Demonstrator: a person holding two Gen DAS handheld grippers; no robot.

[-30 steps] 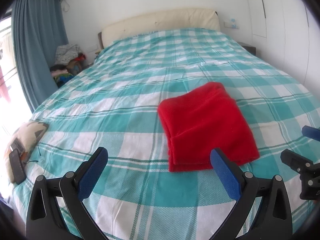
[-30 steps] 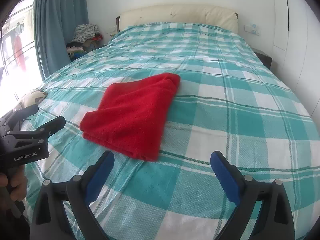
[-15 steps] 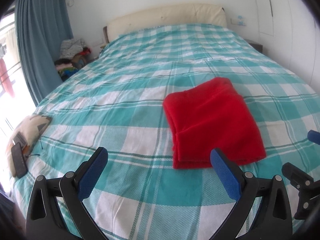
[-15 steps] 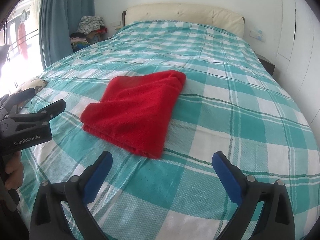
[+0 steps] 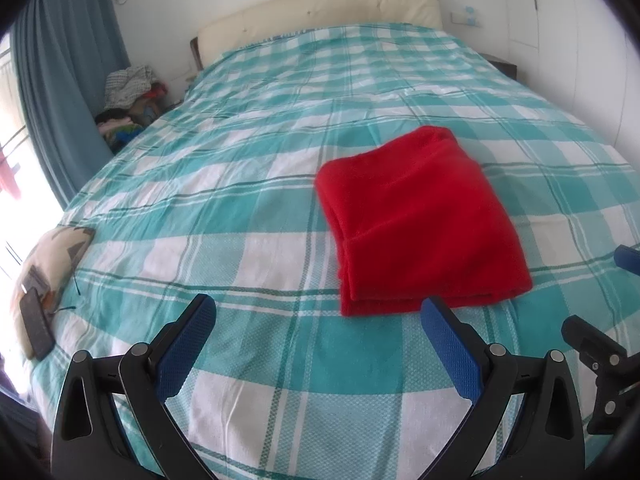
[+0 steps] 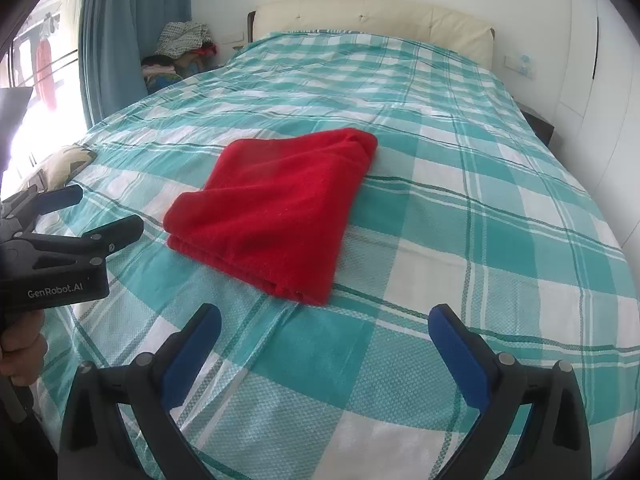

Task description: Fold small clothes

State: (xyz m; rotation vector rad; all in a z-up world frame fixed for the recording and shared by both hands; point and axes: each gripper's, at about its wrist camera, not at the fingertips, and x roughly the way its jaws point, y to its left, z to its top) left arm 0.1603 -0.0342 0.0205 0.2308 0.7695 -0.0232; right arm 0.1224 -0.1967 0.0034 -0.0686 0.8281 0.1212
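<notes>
Both cameras now sit a little farther back from the folded red garment (image 5: 420,220), which I see lying flat mid-bed on the checked sheet (image 5: 248,184). My left gripper (image 5: 318,326) and right gripper (image 6: 324,334) hang spread wide, holding nothing, near its front edge.

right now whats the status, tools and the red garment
Left tool open, empty. Right tool open, empty. Red garment folded flat on checked bedspread, untouched. Nothing in the way.
</notes>
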